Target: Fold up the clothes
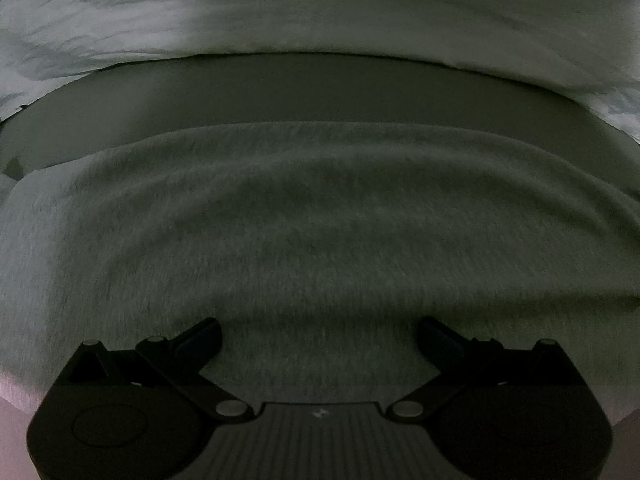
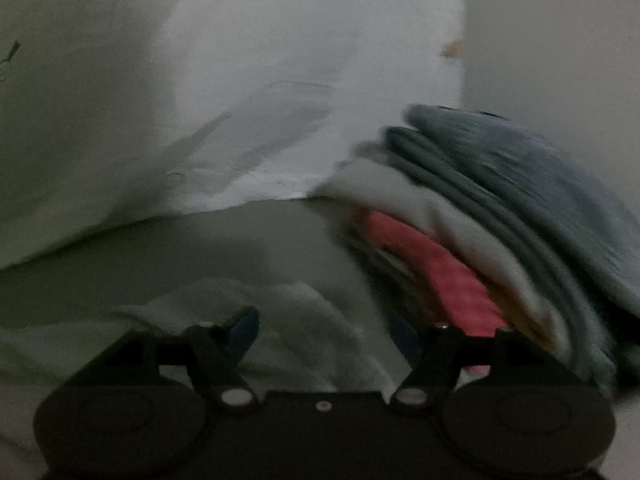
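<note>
In the left wrist view a grey fuzzy garment [image 1: 320, 220] lies spread flat and fills the lower half. My left gripper [image 1: 320, 332] hovers close over its near part, open wide, with only the flat fabric showing between the fingers. In the right wrist view a pale crumpled cloth [image 2: 304, 320] lies under and just beyond my right gripper [image 2: 324, 330]. That gripper's jaws stand apart and the pads press on nothing. The view is blurred.
A stack of folded clothes [image 2: 500, 208] sits at the right, blue-grey on top, white and pink [image 2: 424, 264] beneath. White wrinkled bedding [image 1: 320, 8] rises behind the garment, and white bedding [image 2: 240, 100] stands behind the cloth. A dark band of surface [image 1: 320, 92] separates garment and bedding.
</note>
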The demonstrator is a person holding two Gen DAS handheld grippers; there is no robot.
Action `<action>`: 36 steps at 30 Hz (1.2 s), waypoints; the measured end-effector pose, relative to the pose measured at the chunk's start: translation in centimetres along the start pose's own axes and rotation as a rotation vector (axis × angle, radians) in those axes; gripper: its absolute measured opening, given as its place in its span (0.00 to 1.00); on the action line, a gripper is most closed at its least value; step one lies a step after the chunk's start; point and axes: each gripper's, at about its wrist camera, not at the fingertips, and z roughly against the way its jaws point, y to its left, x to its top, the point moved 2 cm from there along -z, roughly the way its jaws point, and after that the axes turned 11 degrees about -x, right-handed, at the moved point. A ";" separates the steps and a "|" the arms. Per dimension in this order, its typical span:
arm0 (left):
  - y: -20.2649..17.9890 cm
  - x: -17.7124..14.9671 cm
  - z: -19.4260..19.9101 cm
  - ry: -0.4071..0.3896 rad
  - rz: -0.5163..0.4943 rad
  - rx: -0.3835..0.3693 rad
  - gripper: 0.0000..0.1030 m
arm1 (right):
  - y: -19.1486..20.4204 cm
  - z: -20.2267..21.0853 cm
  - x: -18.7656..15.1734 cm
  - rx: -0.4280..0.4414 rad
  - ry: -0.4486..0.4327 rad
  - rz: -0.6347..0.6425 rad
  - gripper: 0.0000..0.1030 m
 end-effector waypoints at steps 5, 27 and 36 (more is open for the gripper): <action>0.0 -0.1 -0.1 -0.018 -0.002 0.003 1.00 | 1.5 -5.1 -0.3 -0.049 0.067 0.034 0.25; 0.9 -1.3 0.6 -0.074 -0.046 -0.049 1.00 | 12.2 13.3 -9.0 0.082 0.175 0.213 0.45; 11.6 -5.7 8.8 -0.189 0.057 -0.340 0.95 | 21.0 25.8 -13.9 0.193 0.121 0.367 0.48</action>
